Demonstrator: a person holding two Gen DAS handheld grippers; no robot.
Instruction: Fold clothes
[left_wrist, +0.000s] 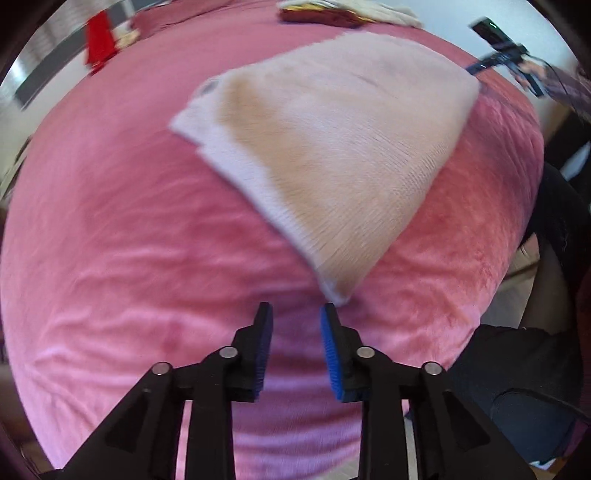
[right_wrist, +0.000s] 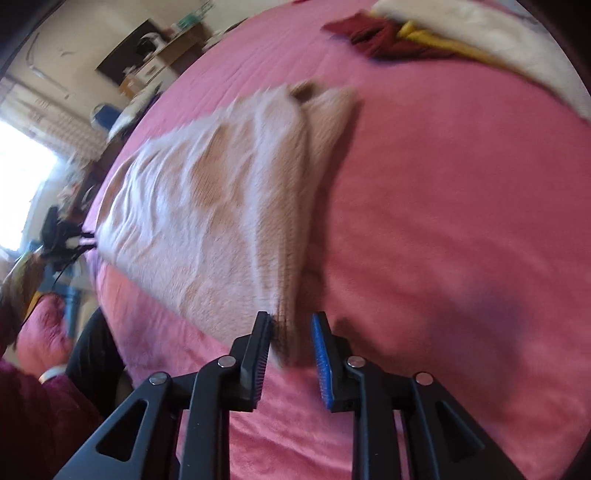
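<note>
Lying on the pink bed cover, a beige knit sweater (right_wrist: 207, 206) with both grippers at its near edge.

The sweater (left_wrist: 325, 147) is spread in a flat, roughly four-sided shape on the bed cover (left_wrist: 129, 258), with one doubled-over strip along its side in the right wrist view. The right gripper (right_wrist: 291, 325) has its fingers apart, and the sweater's ribbed corner stands between them but is not pinched. The left gripper (left_wrist: 297, 314) is also parted and holds nothing — a sweater corner lies just in front of it. Both pictures are blurred. I judge the risk is this: if the right fingers close now, they may catch only one layer of the knit, or catch the soft bed cover (right_wrist: 461, 240) together with it, and a lift would then pull the shape out of line. A pile of other clothes (right_wrist: 406, 40) lies well apart at the far side.
</note>
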